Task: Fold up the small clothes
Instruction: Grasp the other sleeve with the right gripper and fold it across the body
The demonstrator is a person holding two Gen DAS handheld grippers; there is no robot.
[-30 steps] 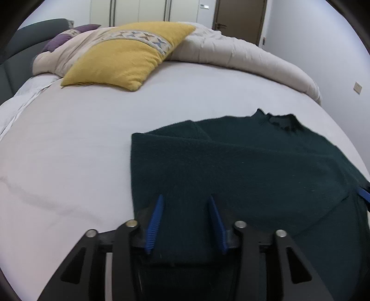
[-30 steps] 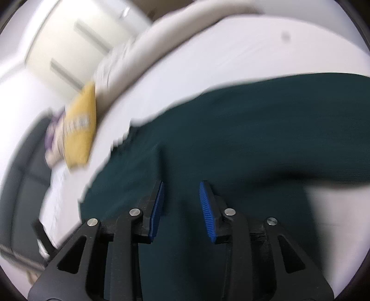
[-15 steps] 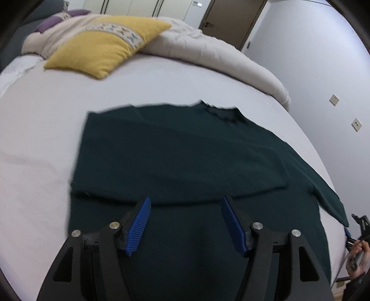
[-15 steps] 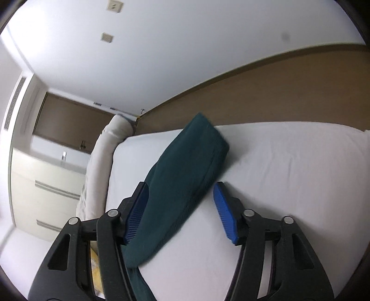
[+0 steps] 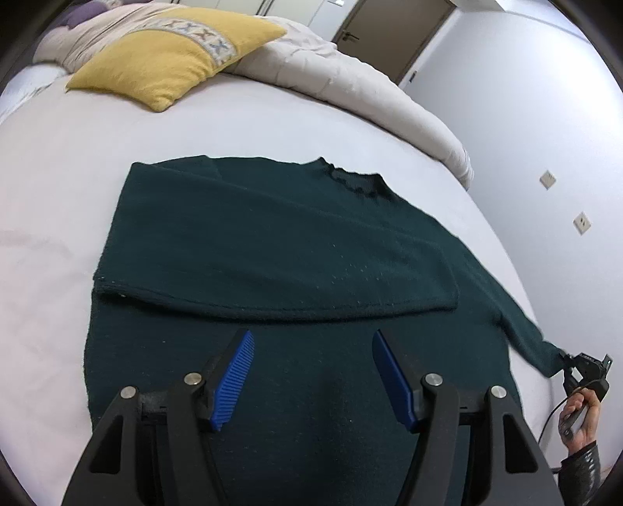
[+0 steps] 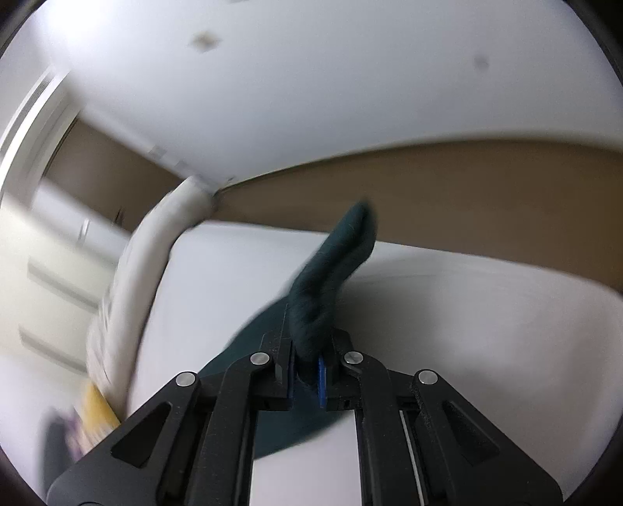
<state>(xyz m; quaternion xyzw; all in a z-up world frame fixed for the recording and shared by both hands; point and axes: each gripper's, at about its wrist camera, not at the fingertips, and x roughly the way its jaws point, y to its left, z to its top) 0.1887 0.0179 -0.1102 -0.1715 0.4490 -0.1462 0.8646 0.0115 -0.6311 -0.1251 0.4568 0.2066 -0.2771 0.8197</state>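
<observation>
A dark green sweater (image 5: pixel 280 249) lies flat on the white bed (image 5: pixel 46 218), its left sleeve folded across the chest and its right sleeve (image 5: pixel 518 323) stretched out to the right. My left gripper (image 5: pixel 311 373) is open and empty above the sweater's lower part. My right gripper (image 6: pixel 305 373) is shut on the cuff of the right sleeve (image 6: pixel 335 264), which stands up past its jaws. The right gripper also shows in the left wrist view (image 5: pixel 564 360), at the sleeve's end.
A yellow pillow (image 5: pixel 171 54) and a rolled beige duvet (image 5: pixel 350 85) lie at the head of the bed. A wall with sockets (image 5: pixel 545 179) runs along the right side. A door (image 5: pixel 393 31) stands at the far end.
My right gripper has shut on the sleeve cuff, which lay between its open jaws half a second ago. My left gripper has drawn back a little and stays open.
</observation>
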